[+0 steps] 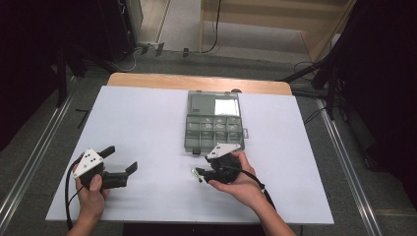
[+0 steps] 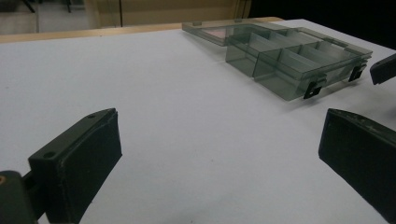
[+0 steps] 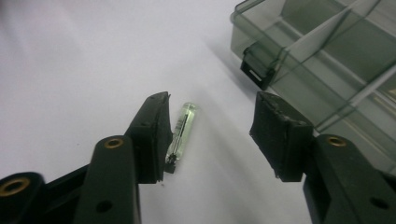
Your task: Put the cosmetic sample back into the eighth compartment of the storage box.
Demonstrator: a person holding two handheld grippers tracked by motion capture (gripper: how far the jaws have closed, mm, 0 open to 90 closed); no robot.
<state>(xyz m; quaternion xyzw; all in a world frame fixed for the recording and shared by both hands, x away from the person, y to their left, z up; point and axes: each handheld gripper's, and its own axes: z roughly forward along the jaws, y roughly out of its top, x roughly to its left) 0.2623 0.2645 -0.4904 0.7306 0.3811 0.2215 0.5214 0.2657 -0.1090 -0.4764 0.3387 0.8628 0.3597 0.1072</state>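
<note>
Right claw [image 3: 210,135]: jaws apart, half-way in, bracketing a small glass tube [image 3: 181,130]; no pad presses it yet.
Tube: lies flat on the white desk [image 1: 147,123], hard against the jaw at 9 o'clock, at 7 o'clock of the compartment box [image 1: 215,123].
Left claw [image 2: 219,154]: jaws wide apart, nothing between, resting at 9 o'clock of the right claw.
Risk: closing off-centre could roll or flick the round tube aside; too hard a squeeze could crack the glass.
Views: the right claw's own view makes the tube plain; from the high view it is a greenish speck; the left claw's view gives the box's open lid and dividers.

A pale green tube [image 3: 181,132], a smoky grey-green box [image 1: 214,123], a white table [image 1: 142,128].
</note>
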